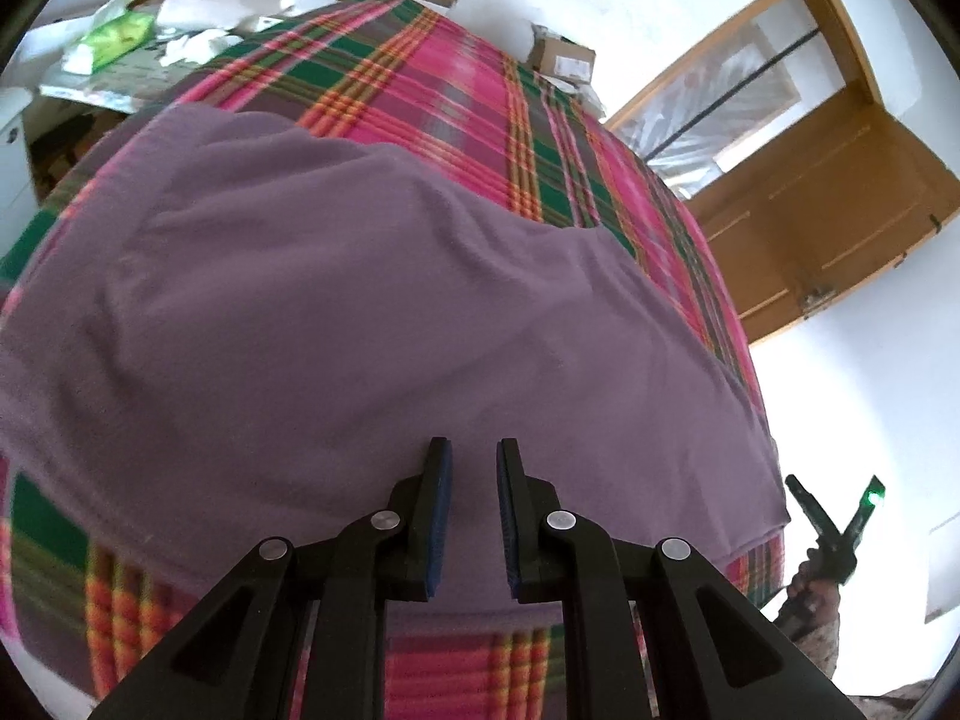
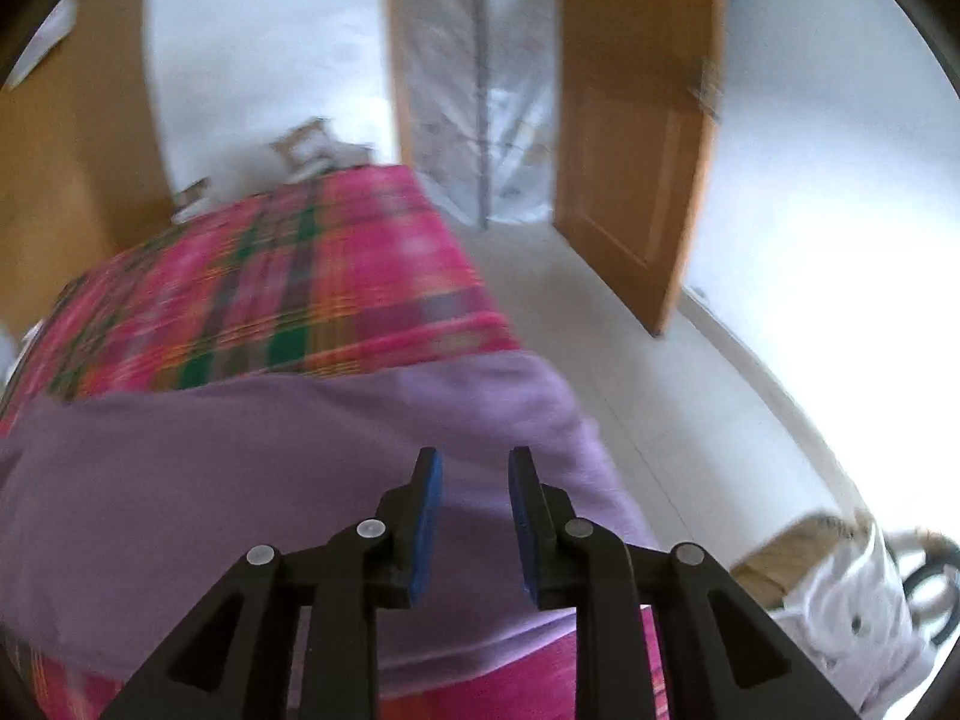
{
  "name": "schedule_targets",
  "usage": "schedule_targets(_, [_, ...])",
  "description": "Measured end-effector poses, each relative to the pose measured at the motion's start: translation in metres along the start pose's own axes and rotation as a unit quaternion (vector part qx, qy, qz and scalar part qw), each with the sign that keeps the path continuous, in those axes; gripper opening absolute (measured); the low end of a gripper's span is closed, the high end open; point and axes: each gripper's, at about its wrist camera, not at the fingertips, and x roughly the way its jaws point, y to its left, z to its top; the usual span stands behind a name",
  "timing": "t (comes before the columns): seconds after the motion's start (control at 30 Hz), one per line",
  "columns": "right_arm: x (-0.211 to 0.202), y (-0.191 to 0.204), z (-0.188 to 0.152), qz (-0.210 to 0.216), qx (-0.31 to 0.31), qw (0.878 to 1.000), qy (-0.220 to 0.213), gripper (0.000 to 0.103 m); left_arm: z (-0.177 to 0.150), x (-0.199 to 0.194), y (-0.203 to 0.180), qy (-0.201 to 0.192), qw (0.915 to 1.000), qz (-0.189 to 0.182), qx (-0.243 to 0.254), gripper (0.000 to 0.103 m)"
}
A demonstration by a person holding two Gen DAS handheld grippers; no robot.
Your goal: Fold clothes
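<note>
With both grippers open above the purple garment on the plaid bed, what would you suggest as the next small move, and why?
Probably lower the left gripper onto the near edge of the purple garment and close on it. Both it and the right gripper are open and empty, while the garment lies spread on the plaid bedspread, with no fold visible.

Plaid bedspread (image 1: 420, 90), open wooden door (image 2: 630, 180)

No lettering, label, brand or number can be read in either view.
</note>
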Motion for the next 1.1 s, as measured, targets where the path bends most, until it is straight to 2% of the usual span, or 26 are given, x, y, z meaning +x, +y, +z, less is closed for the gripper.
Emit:
schedule_targets(0.1, [-0.004, 0.03, -0.007, 0.02, -0.036, 0.999, -0.001, 0.023, -0.008, -0.008, 0.005, -0.007, 1.0, 0.003, -0.002, 0.015])
schedule_targets(0.2, [-0.005, 0.047, -0.013, 0.021, -0.044, 0.999, 0.005, 0.023, -0.017, -0.016, 0.011, -0.014, 0.9999, 0.001, -0.004, 0.015])
schedule_targets(0.3, [-0.018, 0.065, -0.019, 0.034, -0.046, 0.998, -0.006, 0.023, -0.022, -0.026, 0.021, -0.023, 0.9997, -0.003, -0.013, 0.015])
schedule_targets(0.5, [-0.041, 0.121, -0.019, 0.107, -0.079, 0.991, -0.027, 0.025, -0.03, -0.05, 0.046, -0.044, 0.998, 0.013, -0.043, 0.015])
schedule_targets(0.67, [-0.038, 0.184, -0.019, 0.176, -0.137, 0.975, -0.02, 0.025, -0.031, -0.073, 0.072, -0.079, 0.9929, 0.033, -0.082, 0.015])
schedule_targets(0.87, [-0.042, 0.257, -0.027, 0.26, -0.182, 0.948, -0.005, 0.025, -0.022, -0.094, 0.097, -0.114, 0.9838, 0.047, -0.13, 0.016])
schedule_targets(1.0, [-0.042, 0.296, -0.037, 0.301, -0.213, 0.93, 0.009, 0.025, -0.002, -0.099, 0.105, -0.129, 0.9817, 0.033, -0.136, 0.016])
schedule_targets(1.1, [-0.042, 0.317, -0.046, 0.319, -0.234, 0.918, 0.02, 0.025, 0.014, -0.096, 0.109, -0.117, 0.9835, 0.021, -0.137, 0.018])
